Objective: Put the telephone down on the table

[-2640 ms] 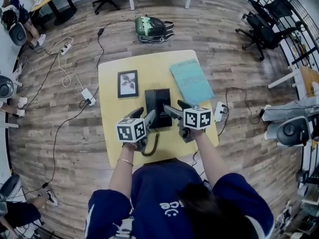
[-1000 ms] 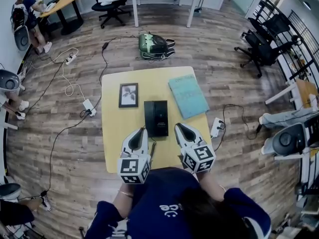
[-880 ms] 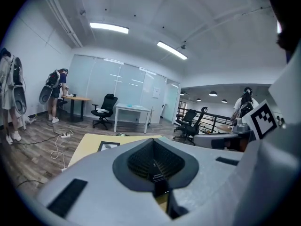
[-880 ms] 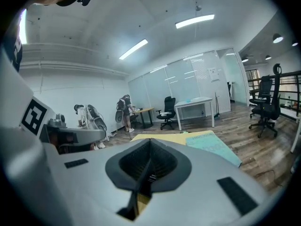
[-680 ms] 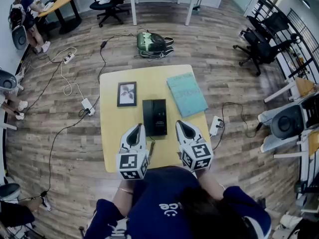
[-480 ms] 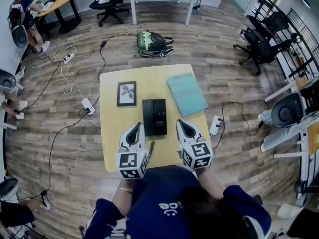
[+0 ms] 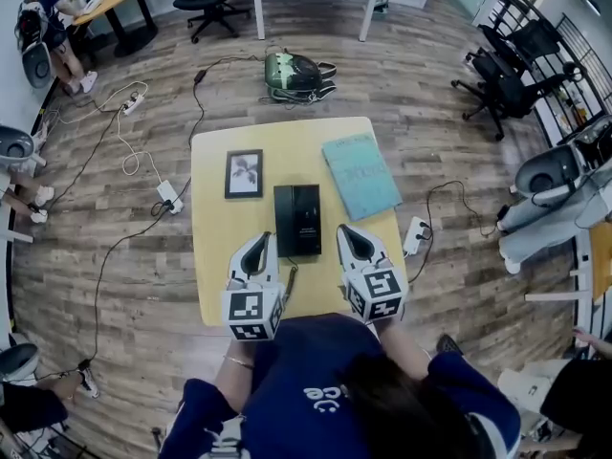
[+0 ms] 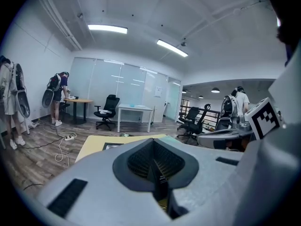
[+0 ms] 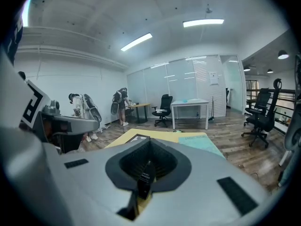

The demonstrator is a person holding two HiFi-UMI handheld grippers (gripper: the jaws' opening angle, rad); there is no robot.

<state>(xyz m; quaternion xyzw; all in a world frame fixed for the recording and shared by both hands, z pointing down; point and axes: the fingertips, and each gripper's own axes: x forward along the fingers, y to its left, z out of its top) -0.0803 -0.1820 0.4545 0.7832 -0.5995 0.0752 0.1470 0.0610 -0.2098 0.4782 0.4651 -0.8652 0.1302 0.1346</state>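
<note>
Yellow table (image 7: 215, 256) carries the black telephone (image 7: 297, 220), which lies flat near the middle of the top with nothing holding it. Left of the telephone, a framed picture (image 7: 245, 173) lies flat and apart from it. Right of the telephone and a little farther from the person, a teal booklet (image 7: 360, 175) lies at an angle, close but not touching. A dark cord (image 7: 290, 280) runs from the telephone's near end toward the table edge.

The left gripper (image 7: 259, 245) is just near-left of the telephone and the right gripper (image 7: 345, 233) just near-right of it. Both point away from the person and neither touches it. The left gripper view shows that gripper's jaws pressed together with nothing between them — the right gripper view shows the same of its own jaws. Beyond the telephone, off the table, a green backpack (image 7: 298, 73) lies on the wood floor (image 7: 430, 94).
</note>
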